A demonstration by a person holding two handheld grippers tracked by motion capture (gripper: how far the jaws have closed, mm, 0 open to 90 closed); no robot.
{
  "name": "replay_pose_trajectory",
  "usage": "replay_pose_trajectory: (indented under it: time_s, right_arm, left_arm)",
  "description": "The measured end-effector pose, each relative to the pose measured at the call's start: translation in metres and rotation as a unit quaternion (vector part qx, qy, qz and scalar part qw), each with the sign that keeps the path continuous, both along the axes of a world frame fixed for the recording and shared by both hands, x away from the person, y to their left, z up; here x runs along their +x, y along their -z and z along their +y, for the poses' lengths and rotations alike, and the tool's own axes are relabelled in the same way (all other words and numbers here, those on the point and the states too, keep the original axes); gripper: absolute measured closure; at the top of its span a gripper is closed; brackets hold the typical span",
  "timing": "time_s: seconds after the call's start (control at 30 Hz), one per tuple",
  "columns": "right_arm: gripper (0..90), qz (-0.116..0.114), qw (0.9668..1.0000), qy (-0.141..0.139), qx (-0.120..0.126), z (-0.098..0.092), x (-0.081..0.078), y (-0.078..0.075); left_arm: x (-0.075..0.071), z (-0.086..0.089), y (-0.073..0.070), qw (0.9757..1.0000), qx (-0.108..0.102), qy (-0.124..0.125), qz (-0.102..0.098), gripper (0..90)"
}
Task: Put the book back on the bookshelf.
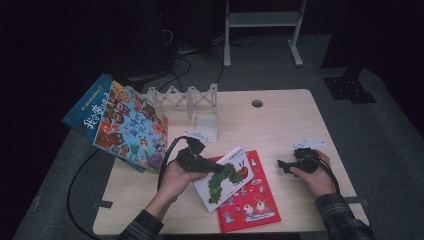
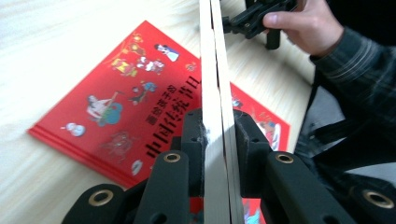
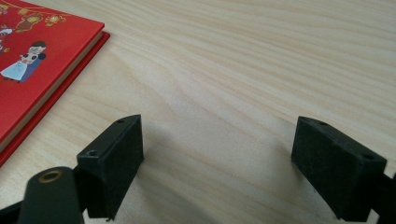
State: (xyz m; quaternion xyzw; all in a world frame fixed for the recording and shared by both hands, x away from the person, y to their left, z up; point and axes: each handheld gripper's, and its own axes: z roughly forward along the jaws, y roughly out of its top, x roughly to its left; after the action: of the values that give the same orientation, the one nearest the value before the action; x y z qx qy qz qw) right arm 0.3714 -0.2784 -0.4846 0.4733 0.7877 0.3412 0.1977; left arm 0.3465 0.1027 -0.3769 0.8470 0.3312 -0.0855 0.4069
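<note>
Left tool [image 1: 216, 169] grips a white caterpillar book [image 1: 227, 176] by its edge, over a red book [image 1: 250, 200].
Right tool [image 3: 217, 161] gapes empty over bare counter [image 1: 280, 125]; the white book's cover is hidden edge-on in the left gripper view.

Both grippers, left [image 1: 212, 167] and right [image 1: 281, 164], were matte black with brass-ringed pivot rivets, blocky pads [image 3: 337, 163] with small screw holes, black trailing cables and pale top plates; the person wore dark plaid sleeves [image 1: 341, 216].
</note>
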Motion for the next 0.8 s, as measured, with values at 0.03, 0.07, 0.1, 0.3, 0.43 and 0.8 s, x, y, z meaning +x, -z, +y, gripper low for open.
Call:
replay_pose_trajectory:
  time_s: [0.03,0.07,0.1,0.3,0.43,0.8]
  right_arm:
    - [15.2,-0.001,1.0,0.001,0.0,0.0,0.0,0.0]
    - [15.2,-0.001,1.0,0.002,0.001,0.0,0.0,0.0]
    - [15.1,-0.001,1.0,0.003,0.001,0.0,0.0,0.0]
    - [14.5,-0.003,1.0,0.004,0.002,0.001,0.0,0.001]
    - [13.1,-0.006,1.0,0.005,0.003,0.001,0.0,0.002]
    - [12.5,-0.006,0.9999,0.007,0.004,0.001,0.0,0.002]
  left_arm:
    - [0.0,0.0,-0.001,1.0,0.006,0.0,-0.004,76.9]
    - [-0.001,0.0,-0.002,0.9999,0.01,-0.001,-0.008,76.9]
    - [-0.001,0.001,-0.004,0.9998,0.014,0.0,-0.014,77.0]
    - [0.0,0.009,-0.01,0.9996,0.01,-0.01,-0.025,77.0]
    - [0.002,0.017,-0.014,0.9992,0.007,-0.024,-0.031,77.0]
    - [0.01,0.039,-0.023,0.9952,0.012,-0.078,-0.057,76.9]
